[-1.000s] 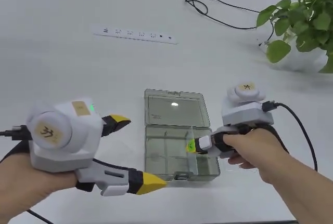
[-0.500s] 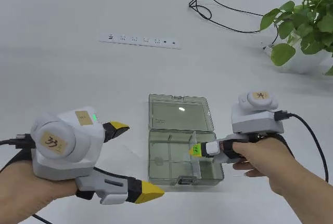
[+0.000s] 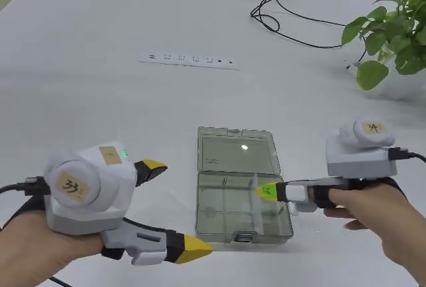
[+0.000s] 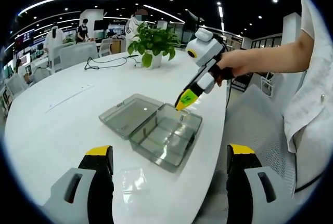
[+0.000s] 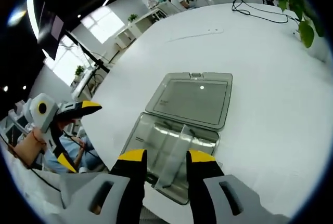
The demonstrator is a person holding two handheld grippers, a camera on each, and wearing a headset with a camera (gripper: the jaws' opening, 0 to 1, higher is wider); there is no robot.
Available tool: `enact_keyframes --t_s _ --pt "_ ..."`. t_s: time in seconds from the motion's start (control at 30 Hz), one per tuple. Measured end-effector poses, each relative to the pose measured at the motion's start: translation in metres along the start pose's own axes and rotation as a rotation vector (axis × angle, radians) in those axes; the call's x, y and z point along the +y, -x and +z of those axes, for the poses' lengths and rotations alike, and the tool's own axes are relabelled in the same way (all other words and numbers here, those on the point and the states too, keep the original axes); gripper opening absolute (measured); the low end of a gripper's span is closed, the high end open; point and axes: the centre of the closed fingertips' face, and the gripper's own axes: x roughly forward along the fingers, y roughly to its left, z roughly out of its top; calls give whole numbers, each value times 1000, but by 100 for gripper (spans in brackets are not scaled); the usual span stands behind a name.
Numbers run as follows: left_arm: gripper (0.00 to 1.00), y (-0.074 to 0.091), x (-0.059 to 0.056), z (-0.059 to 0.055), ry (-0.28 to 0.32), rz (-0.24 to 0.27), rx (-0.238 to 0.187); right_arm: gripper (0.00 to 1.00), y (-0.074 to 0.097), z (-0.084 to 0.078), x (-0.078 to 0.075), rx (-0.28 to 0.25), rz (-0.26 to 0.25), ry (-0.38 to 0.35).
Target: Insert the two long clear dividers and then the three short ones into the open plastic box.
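**Control:** What can go wrong from here?

**Operator:** I judge the main risk to be at the divider [image 5: 174, 154]. It is in the right part of the box [image 3: 198, 207], running from the hinge side to the front, between the jaws of my right gripper [image 5: 166, 155]. I cannot confirm that it stands upright or sits in its slots. If I press it down off the slots, it may jam, bow or spring out. Nothing steadies the box on the table [image 3: 100, 100], so I expect a sideways push would slide it. A spare [image 4: 128, 179] clear piece lies on the table just ahead of my left gripper [image 4: 169, 150]. It is hard to see and close to the near edge, so a careless reach could knock it off.

**Control:** Grip state?

**Operator:** On the right, the jaws are partly apart with one on each side of the divider. I cannot tell whether they press on it. On the left, the jaws are wide apart and hold nothing.

**Control:** Pose?

**Operator:** My right hand [image 3: 363, 207] reaches in from the right. The gripper is roughly level, with its tips over the right part of the base. The lid [image 3: 238, 150] lies flat beyond. My left hand [image 3: 26, 240] is low at the near left, apart from the box, with the jaws pointing toward it.
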Motion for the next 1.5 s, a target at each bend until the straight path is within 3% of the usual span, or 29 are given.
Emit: enact_keyframes --t_s 0.13,0.23,0.6,0.73,0.9,1.27,1.5 --pt "91 3 1 1 7 15 -1 37 9 10 7 -53 35 94" --pt "91 5 2 3 11 30 -2 42 18 12 9 -74 54 123" --pt "92 13 4 2 21 74 4 58 41 11 11 -96 102 247" --pt "91 14 4 2 27 82 3 66 47 7 9 -82 99 334" --pt "91 13 5 0 36 95 7 71 54 -2 19 -82 121 431" --pt "91 13 11 -8 56 121 29 85 66 -11 21 -113 177 537" --pt "90 14 15 -20 80 137 71 89 73 -19 17 -137 203 609"
